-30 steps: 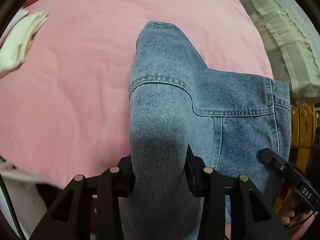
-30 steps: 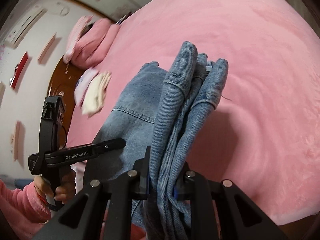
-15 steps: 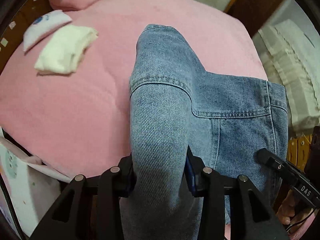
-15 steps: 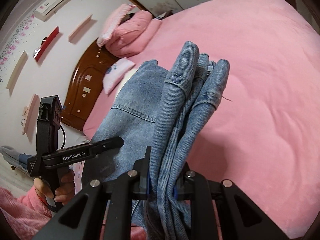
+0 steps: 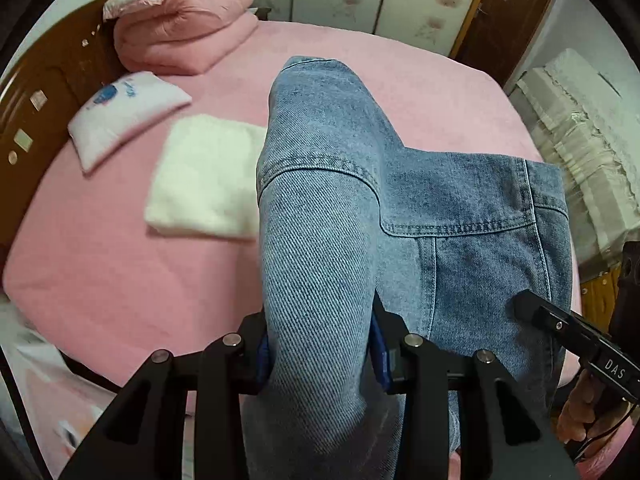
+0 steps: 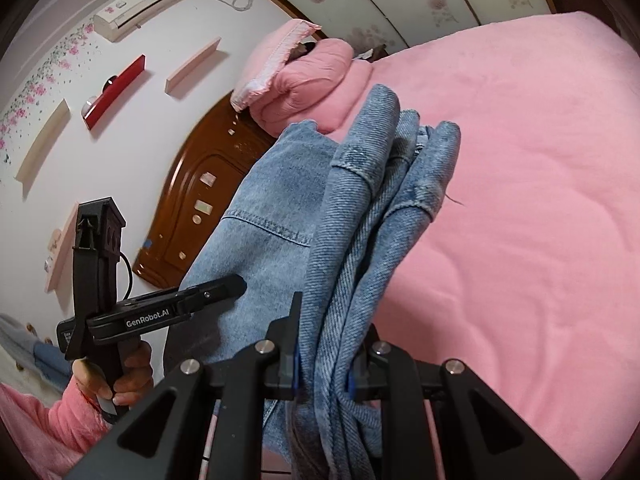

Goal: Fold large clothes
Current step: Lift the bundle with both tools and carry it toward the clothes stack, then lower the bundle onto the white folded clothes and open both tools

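A folded blue denim garment (image 5: pixel 360 208) hangs between both grippers above the pink bed (image 5: pixel 120 264). My left gripper (image 5: pixel 318 352) is shut on a thick fold of the denim. My right gripper (image 6: pixel 322 364) is shut on several bunched denim layers (image 6: pixel 380 208). The right gripper's finger (image 5: pixel 560 328) shows at the right of the left wrist view, against the denim. The left gripper (image 6: pixel 200 296) shows in the right wrist view, held by a hand, against the denim panel. The fingertips of each gripper are hidden by cloth.
A folded white towel (image 5: pixel 204 176) and a small white pillow (image 5: pixel 124 116) lie on the bed to the left. A folded pink quilt (image 5: pixel 184 28) sits by the wooden headboard (image 6: pixel 200 200). White stacked bedding (image 5: pixel 580 140) stands at the right. The pink bed (image 6: pixel 540 200) stretches to the right.
Both grippers have lifted and tilted up with the denim. The headboard, pillows, towel and walls have come into view. The grips have not changed.
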{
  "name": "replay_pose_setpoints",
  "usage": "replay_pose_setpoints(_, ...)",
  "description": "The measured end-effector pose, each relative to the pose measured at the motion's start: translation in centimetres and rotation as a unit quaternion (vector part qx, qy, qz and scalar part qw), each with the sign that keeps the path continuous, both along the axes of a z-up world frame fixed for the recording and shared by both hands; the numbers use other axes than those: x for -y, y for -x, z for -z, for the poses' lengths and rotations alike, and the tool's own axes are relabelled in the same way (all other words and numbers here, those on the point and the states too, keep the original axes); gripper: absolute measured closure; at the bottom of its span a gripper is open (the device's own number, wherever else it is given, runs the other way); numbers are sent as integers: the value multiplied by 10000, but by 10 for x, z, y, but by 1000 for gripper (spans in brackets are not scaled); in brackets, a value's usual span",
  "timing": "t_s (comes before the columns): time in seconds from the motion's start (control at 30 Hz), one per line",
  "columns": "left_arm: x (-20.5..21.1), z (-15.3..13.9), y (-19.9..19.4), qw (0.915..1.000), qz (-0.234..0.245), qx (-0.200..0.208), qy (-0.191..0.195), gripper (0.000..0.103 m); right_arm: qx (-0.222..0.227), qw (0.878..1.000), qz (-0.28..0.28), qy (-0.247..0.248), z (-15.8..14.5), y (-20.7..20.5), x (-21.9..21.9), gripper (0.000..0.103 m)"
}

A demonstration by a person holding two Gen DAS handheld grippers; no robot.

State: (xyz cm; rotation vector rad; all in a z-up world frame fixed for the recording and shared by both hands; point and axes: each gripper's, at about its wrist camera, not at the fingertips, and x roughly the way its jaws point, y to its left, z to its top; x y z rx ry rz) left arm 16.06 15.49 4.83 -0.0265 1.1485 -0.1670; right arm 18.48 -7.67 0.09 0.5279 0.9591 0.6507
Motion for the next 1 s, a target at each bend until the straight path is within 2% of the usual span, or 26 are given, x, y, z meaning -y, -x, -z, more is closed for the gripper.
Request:
replay_pose_setpoints(0.07, -28, -6, -17, 9999, 7, 47, -128, 66, 0, 10000, -24, -88, -2, -18, -30, 88)
replay_pose_setpoints(0.17, -66, -19, -47, 9983, 88, 80, -572, 66, 69, 9996, -221, -135, -8, -49, -82, 88)
replay_pose_setpoints(0.4, -130, -27, -130, 9952, -25, 83, -978, 66, 176, 9966, -691, -410, -3, -131, -169, 88)
replay_pose_setpoints(0.57, -153, 0, -201, 9921, -73, 373, -1198, 66, 233, 9957, -585, -672, 24, -203, -216, 88)
replay_pose_setpoints(0.63, -166, 28, -233, 9926, -86, 416, -1138, 66, 235, 9960, -468, -723, 41, -221, -225, 88)
replay_pose_setpoints(0.7, -175, 63, -261, 9930, -77, 436, -1093, 65, 234, 9966, -352, -708, 72, -247, -238, 88)
replay_pose_setpoints(0.83, -196, 175, -312, 9937, 41, 386, -1050, 65, -58, 9990, -208, -394, 153, -287, -256, 88)
replay_pose_setpoints(0.87, -198, 197, -321, 9936, 39, 307, -1083, 64, -58, 9996, -215, -151, 176, -297, -264, 88)
replay_pose_setpoints(0.9, -200, 230, -331, 9933, -2, 120, -1152, 59, -86, 9993, -293, 209, 202, -307, -275, 88)
replay_pose_setpoints(0.93, -202, 267, -337, 9885, -203, 13, -1500, 55, -150, 9974, -397, 590, 223, -314, -284, 88)
replay_pose_setpoints(0.97, -203, 280, -335, 9856, -284, 208, -1654, 47, -203, 9927, -403, 1120, 248, -318, -289, 88)
replay_pose_setpoints(1.0, -207, 282, -333, 9870, -353, 399, -1517, 45, -175, 9920, -432, 1176, 259, -319, -287, 88)
